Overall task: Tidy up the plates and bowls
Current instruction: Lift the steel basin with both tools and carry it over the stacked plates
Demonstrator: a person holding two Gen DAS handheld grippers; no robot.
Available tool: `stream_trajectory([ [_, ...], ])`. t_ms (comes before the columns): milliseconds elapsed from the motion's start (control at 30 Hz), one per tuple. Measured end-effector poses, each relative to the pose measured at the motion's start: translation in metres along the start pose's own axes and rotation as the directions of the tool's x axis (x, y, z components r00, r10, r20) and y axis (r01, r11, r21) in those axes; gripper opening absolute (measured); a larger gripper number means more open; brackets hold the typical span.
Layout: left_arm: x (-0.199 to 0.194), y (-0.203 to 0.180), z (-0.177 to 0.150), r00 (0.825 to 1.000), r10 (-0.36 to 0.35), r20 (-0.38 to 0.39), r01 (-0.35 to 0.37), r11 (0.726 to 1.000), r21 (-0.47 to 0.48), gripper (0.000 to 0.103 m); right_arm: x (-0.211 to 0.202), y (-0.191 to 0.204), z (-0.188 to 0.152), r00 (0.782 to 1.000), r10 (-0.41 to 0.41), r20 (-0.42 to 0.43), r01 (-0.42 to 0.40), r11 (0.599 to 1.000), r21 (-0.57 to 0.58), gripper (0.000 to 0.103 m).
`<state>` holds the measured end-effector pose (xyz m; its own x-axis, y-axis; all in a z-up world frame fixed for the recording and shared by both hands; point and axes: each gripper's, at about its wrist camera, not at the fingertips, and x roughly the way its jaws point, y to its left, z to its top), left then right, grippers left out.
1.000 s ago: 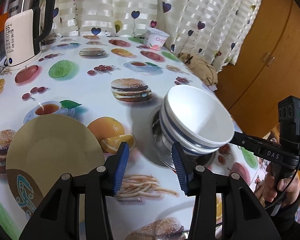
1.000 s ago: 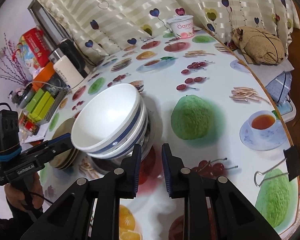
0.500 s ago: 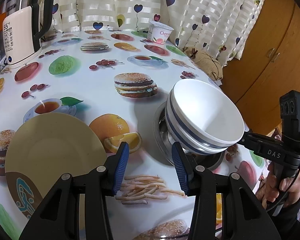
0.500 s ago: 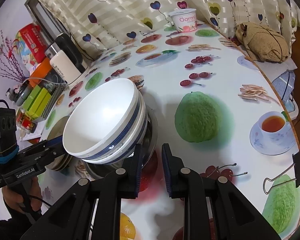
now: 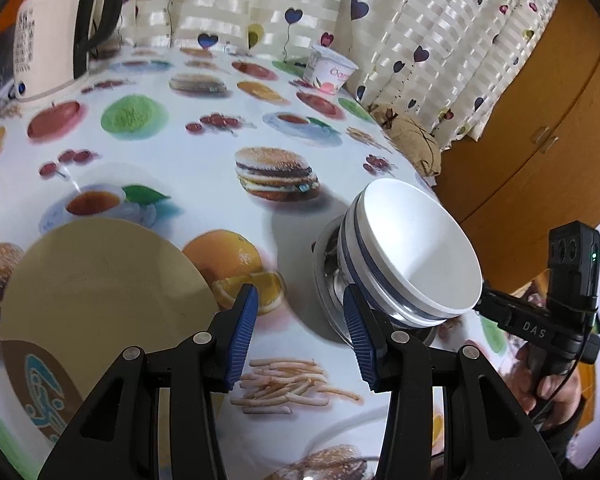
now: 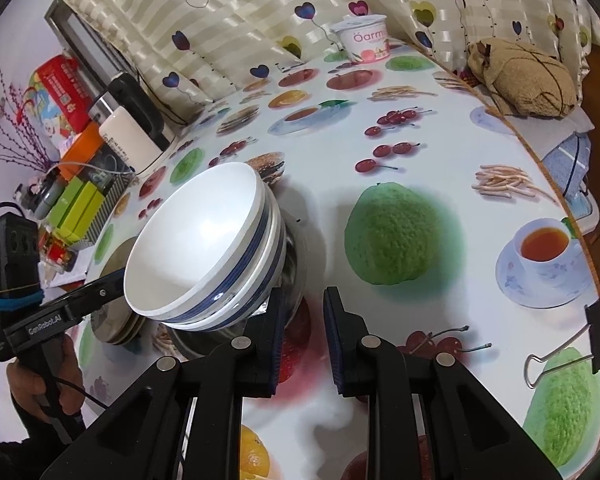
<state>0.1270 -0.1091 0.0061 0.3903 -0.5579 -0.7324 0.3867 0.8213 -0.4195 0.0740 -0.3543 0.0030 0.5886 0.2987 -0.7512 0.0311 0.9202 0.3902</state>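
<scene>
Tabletop stack of bowls (image 5: pixel 416 252) now tilts further.

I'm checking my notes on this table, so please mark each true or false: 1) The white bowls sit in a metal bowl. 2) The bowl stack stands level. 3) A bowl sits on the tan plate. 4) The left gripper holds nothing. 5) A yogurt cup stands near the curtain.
1) True: the white bowls are nested in the metal bowl.
2) False: the stack is clearly tilted.
3) False: the tan plate is bare and lies apart from the bowls.
4) True: the left gripper is open, with nothing between its jaws.
5) True: the yogurt cup is there.
</scene>
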Motion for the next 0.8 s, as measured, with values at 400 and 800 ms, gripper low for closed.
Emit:
stream_trajectory([
  [400, 0.023, 0.004, 0.002, 0.994, -0.081, -0.067, 0.079, 0.996, -0.043, 0.035, 0.005, -0.003, 0.001, 0.999, 0.025, -0.022, -0.025, 1.000, 0.016, 0.015],
  [800, 0.033, 0.004, 0.005, 0.988, -0.136, -0.076, 0.133, 0.990, -0.042, 0.013, 0.010, -0.008, 0.007, 0.998, 0.062, -0.025, -0.061, 0.997, 0.037, 0.011],
])
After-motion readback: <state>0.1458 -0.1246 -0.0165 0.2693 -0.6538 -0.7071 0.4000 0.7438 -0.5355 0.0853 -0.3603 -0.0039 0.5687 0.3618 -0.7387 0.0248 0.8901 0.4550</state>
